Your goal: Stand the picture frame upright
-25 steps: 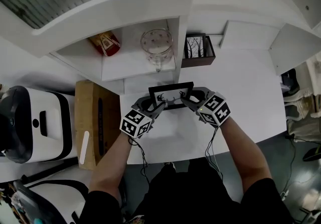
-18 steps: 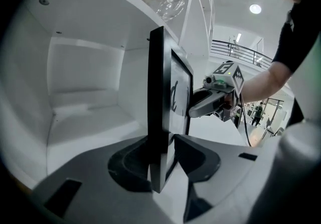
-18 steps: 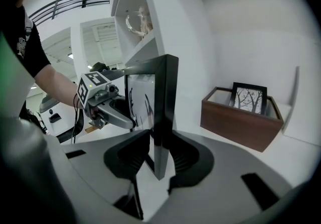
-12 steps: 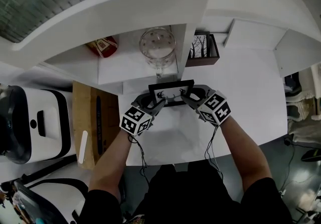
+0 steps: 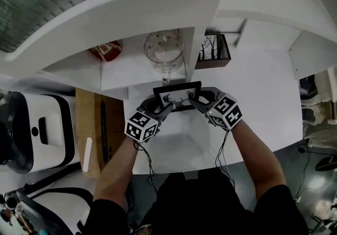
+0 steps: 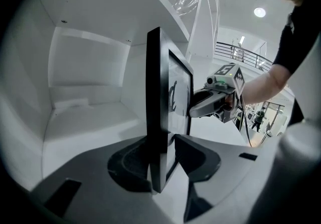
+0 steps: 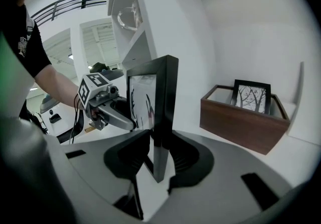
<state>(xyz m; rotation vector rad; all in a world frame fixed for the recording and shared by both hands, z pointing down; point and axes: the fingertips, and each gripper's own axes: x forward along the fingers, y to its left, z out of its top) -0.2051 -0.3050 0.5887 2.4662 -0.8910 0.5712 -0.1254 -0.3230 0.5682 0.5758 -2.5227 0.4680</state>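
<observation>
A black picture frame with a dark-figure print stands upright on the white table, just in front of the shelf unit. My left gripper holds its left edge and my right gripper holds its right edge. In the left gripper view the frame's edge rises between the jaws of the left gripper, which are shut on it. In the right gripper view the jaws of the right gripper are shut on the frame's other edge. Each gripper shows in the other's view.
A glass mug and a red packet sit in the shelf cubby behind the frame. A brown wooden box holding a tree picture stands at the back right. A cardboard box and a white appliance lie left.
The frame and both grippers have edged slightly toward the shelf. Both grips on the frame are the same.
</observation>
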